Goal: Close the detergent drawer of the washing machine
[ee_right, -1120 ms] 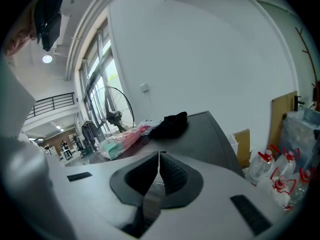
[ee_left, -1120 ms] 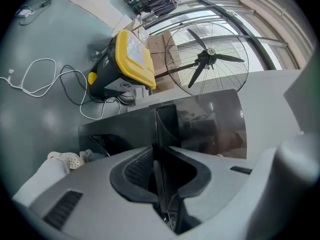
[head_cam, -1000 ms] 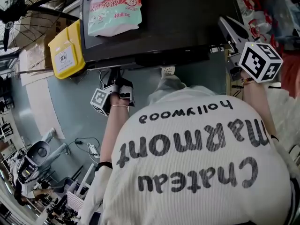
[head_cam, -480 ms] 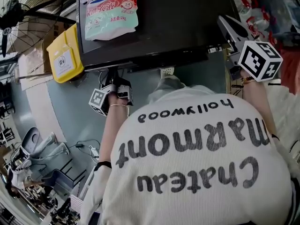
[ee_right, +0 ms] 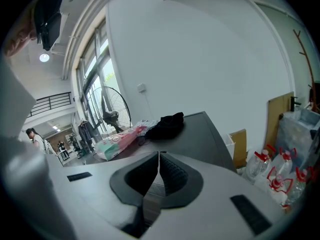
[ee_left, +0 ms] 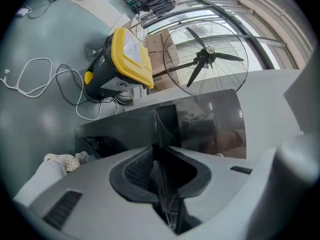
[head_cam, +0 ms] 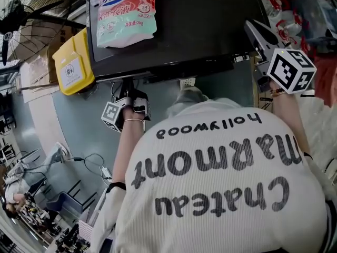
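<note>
Leftmost, a yellow bin [head_cam: 73, 62] stands at nine o'clock of the washing machine [head_cam: 210, 30], with a fan [ee_left: 207, 54] near it; a detergent bag [head_cam: 124, 9] lies at eleven o'clock on the machine's dark top; the left gripper [ee_left: 161, 151], at seven o'clock under the front edge, is clamped on the detergent drawer [ee_left: 166, 124], whose thin dark front stands edge-on between the pads, out from the glossy panel; at three o'clock the right gripper [ee_right: 158, 159] hangs beside the machine's corner, jaws together, holding nothing.

I see a detergent bag [head_cam: 122, 12], yellow-lidded bin [ee_left: 129, 59] beside a standing fan [ee_left: 207, 51], white cable [ee_left: 41, 59] on the floor [ee_left: 45, 124], black cloth [ee_right: 167, 125]
</note>
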`<action>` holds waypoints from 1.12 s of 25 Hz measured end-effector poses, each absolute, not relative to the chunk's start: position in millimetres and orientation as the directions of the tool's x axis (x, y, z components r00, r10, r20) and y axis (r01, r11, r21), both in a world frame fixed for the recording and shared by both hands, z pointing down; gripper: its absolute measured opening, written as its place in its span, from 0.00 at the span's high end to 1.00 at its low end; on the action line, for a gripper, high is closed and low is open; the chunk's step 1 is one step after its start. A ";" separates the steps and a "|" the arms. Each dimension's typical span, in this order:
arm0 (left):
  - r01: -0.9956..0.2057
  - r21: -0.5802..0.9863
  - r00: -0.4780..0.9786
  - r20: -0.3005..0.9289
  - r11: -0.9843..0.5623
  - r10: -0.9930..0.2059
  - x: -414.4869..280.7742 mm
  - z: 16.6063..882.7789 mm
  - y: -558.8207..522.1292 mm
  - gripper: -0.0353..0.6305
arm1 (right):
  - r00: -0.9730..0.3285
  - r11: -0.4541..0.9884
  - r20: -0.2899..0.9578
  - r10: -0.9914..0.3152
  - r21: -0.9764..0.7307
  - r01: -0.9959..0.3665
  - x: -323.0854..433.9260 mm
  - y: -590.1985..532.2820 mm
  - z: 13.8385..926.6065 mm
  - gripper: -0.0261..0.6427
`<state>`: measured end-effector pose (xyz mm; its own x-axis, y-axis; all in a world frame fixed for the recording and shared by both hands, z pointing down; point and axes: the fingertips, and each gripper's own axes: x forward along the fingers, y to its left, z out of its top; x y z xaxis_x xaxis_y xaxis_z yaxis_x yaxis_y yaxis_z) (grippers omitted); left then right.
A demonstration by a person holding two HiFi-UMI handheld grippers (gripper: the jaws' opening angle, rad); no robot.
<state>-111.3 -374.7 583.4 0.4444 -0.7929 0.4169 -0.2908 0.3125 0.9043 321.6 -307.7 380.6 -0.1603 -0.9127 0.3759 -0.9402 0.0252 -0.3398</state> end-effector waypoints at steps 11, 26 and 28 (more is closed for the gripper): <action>-0.524 0.836 0.451 0.433 0.161 -0.780 -95.8 564.6 -360.4 0.88 | -0.244 0.116 0.382 -0.891 -0.329 -0.937 303.3 -322.8 380.4 0.91; -0.751 0.632 0.512 0.379 -0.188 -0.771 -75.3 459.3 -274.6 0.93 | -0.554 0.425 0.387 -0.737 -0.371 -0.825 170.3 -287.5 392.0 0.91; -0.771 0.608 0.494 0.381 -0.191 -0.781 -77.9 455.2 -262.1 0.93 | -0.587 0.454 0.388 -0.711 -0.384 -0.804 151.7 -281.1 395.0 0.91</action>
<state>-77.9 -262.1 455.2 0.4942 -0.7814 0.3810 -0.7706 -0.1909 0.6081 151.7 -281.1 395.0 -0.5867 -0.7109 0.3879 -0.8040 0.4537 -0.3845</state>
